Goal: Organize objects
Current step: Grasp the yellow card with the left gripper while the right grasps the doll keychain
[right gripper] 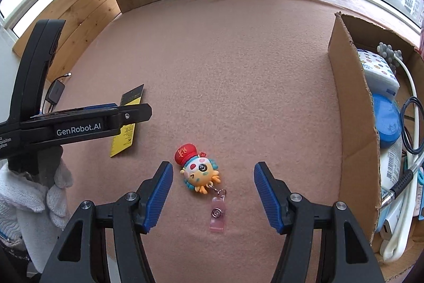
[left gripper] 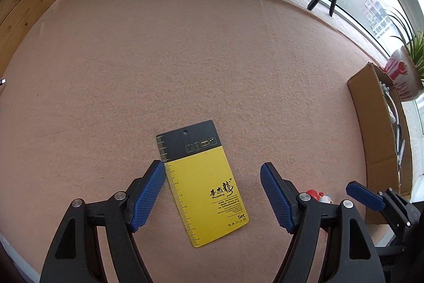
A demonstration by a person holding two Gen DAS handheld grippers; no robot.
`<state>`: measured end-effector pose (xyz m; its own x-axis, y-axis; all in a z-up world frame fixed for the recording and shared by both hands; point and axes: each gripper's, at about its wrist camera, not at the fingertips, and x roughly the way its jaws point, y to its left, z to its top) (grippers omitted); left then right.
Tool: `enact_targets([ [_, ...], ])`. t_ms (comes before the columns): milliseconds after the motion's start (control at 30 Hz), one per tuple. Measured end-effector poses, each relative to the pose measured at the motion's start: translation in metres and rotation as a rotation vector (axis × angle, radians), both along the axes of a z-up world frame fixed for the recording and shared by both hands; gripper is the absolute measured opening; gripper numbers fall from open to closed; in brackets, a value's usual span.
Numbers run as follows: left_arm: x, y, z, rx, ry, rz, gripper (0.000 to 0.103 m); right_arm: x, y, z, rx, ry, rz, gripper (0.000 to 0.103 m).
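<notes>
Left gripper [left gripper: 212,192], fingers spread, is hovering over the yellow-and-black tag [left gripper: 202,183] lying lower centre on the pink felt mat [left gripper: 185,57]. Right gripper [right gripper: 212,192], likewise spread, is straddling the cartoon badge reel [right gripper: 197,169]; cardboard box [right gripper: 352,123] is standing at right.

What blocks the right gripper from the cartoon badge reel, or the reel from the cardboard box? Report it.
Nothing visible does. The right gripper is open, its jaws on either side of the badge reel, with only bare felt mat between. The mat towards the cardboard box is bare too; only the box's own wall must be cleared.
</notes>
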<state>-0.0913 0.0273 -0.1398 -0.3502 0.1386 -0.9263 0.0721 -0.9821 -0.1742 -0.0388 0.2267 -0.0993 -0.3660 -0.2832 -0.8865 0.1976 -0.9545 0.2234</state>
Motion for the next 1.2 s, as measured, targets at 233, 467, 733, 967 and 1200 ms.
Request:
enact_targets([
  [233, 0.009, 0.007, 0.000, -0.063, 0.011, -0.053, 0.076, -0.007, -0.008, -0.007, 0.037, -0.001, 0.026, 0.060],
  [467, 0.016, -0.004, 0.002, -0.080, 0.029, -0.064, 0.059, -0.012, -0.016, -0.014, 0.062, 0.000, 0.055, 0.060],
  [733, 0.014, 0.000, 0.001, -0.069, 0.017, -0.025, 0.054, -0.010, -0.025, -0.013, 0.102, 0.013, 0.093, 0.060],
  [967, 0.010, 0.020, 0.000, -0.115, 0.018, -0.052, 0.055, -0.004, -0.033, -0.014, 0.189, 0.040, 0.121, 0.060],
  [1200, 0.019, 0.025, 0.001, -0.146, 0.021, -0.079, 0.056, 0.000, -0.029, -0.014, 0.190, 0.051, 0.116, 0.045],
])
